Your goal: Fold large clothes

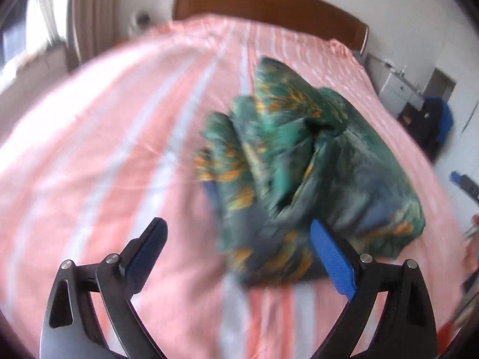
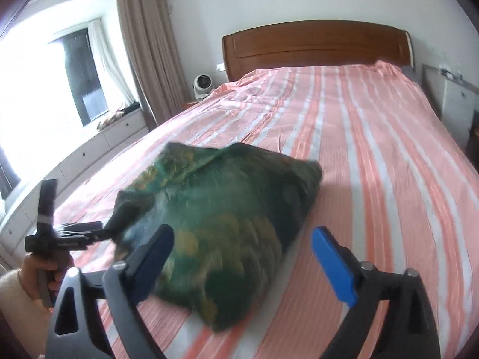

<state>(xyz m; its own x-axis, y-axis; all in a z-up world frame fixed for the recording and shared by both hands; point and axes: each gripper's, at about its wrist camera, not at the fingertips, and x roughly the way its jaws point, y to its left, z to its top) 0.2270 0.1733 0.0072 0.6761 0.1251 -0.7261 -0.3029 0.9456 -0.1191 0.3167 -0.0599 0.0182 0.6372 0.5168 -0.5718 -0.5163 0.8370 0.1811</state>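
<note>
A green garment with an orange and yellow print [image 1: 299,161] lies in a bunched, folded heap on the pink striped bed sheet [image 1: 104,137]. It also shows in the right wrist view [image 2: 215,227]. My left gripper [image 1: 238,233] is open, its right finger by the near edge of the heap. In the right wrist view the left gripper [image 2: 101,232] sits at the heap's left end, touching the cloth. My right gripper [image 2: 242,240] is open and empty, just in front of the heap. Both views are motion-blurred.
The bed [image 2: 374,137] has a wooden headboard [image 2: 317,45]. A small white fan [image 2: 202,85] stands at the bed's far left, by a window with curtains [image 2: 143,48]. A white cabinet [image 1: 398,86] stands beyond the bed's right side.
</note>
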